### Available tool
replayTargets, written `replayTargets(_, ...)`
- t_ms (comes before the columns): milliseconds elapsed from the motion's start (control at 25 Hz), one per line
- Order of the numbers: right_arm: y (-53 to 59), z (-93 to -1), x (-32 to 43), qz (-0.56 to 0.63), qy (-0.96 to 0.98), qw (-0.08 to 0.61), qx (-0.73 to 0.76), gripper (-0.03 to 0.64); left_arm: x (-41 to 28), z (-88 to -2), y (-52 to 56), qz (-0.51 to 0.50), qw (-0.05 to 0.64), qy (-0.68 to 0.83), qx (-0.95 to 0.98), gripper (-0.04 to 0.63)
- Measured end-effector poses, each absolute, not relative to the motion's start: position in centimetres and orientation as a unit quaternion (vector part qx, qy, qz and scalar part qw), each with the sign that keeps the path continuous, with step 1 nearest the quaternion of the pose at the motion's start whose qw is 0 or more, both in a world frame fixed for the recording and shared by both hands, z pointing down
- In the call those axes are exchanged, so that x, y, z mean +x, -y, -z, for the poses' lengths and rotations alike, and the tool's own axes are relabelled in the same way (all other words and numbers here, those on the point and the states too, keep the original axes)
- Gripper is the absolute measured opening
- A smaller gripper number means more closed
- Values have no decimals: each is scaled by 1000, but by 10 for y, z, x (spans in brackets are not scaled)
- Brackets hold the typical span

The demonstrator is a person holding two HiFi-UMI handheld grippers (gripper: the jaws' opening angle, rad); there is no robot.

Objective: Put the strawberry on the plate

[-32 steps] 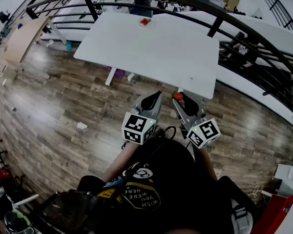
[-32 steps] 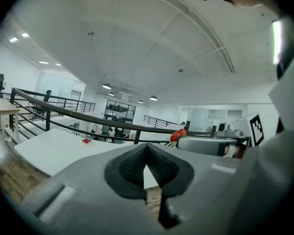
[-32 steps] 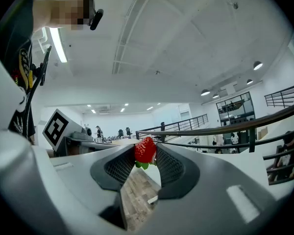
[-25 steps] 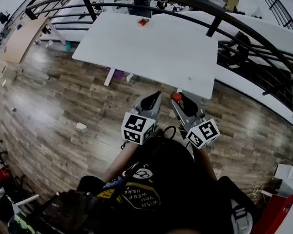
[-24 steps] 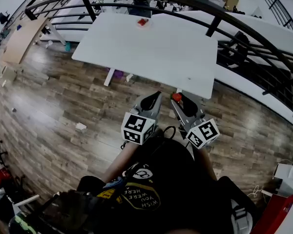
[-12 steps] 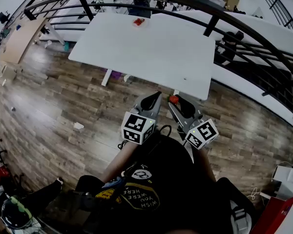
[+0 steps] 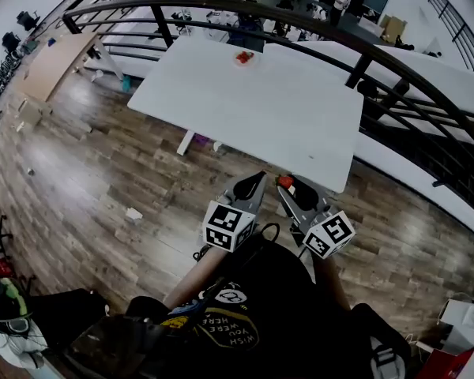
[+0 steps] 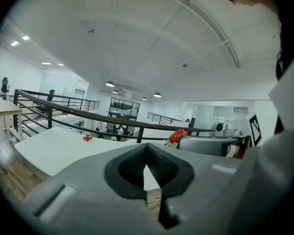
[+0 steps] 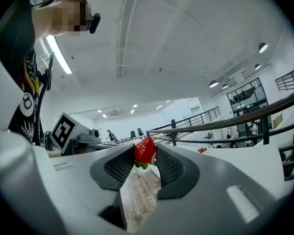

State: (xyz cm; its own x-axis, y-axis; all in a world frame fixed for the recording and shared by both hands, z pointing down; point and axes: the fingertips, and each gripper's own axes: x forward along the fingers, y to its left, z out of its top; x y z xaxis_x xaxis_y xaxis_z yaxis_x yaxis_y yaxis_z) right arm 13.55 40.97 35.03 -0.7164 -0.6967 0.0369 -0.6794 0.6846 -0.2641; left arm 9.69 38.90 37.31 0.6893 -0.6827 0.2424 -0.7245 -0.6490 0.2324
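1. Head view.
   - Two hand-held grippers lie side by side below the near edge of one white table (image 7: 253, 105), over a wood-plank floor (image 7: 103, 172).
   - The left gripper (image 7: 257, 179) has its jaws drawn together.
   - The right gripper (image 7: 287, 185) carries one red strawberry (image 7: 285, 181) at its tips.
   - Each gripper bears one marker cube, two in all: the left cube (image 7: 227, 226) and the right cube (image 7: 329, 234).
   - One plate (image 7: 250, 61) sits well apart from both grippers, near the table's far edge. It holds something red (too small to count).
   - One dark curved railing (image 7: 395, 54) arcs over and behind the table.
   - The person's dark printed shirt (image 7: 245, 322) fills the bottom of the view.

2. Left gripper view.
   - The two black ribbed pads meet at their tips, and only a thin wedge of table and floor shows below the contact.
   - Nothing is held between them.
   - To the right, the strawberry shows at the tip of the other gripper.
   - The plate appears as one small red-topped speck far across the table.

3. Right gripper view.
   - The two pads pinch the single strawberry between them. Its red body stands above the pad tops and its green leaves hang just beneath (one fruit only).
   - The left cube shows at the left.
   - The plate is a distant red spot on the table to the right of the jaws.
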Motion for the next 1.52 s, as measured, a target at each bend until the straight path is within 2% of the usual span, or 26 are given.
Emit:
replayTargets(280,-372,-342,102,132,-917,28,-375,137,66,-367,-355,-72,144,382,910,0)
replayTargets(800,-327,-354,30,136,-918,24,-371,138,-3,-377,-309,-56,164,387,905,0)
replayTargets(1200,-294,-358,42,145,-917,15,-372,138,8,-384,-277,-58,175,389,902,0)
replayTargets(1520,-268,-350,96,146,-917,22,-370,138,61,-375,-254,-66,169,388,904,0)
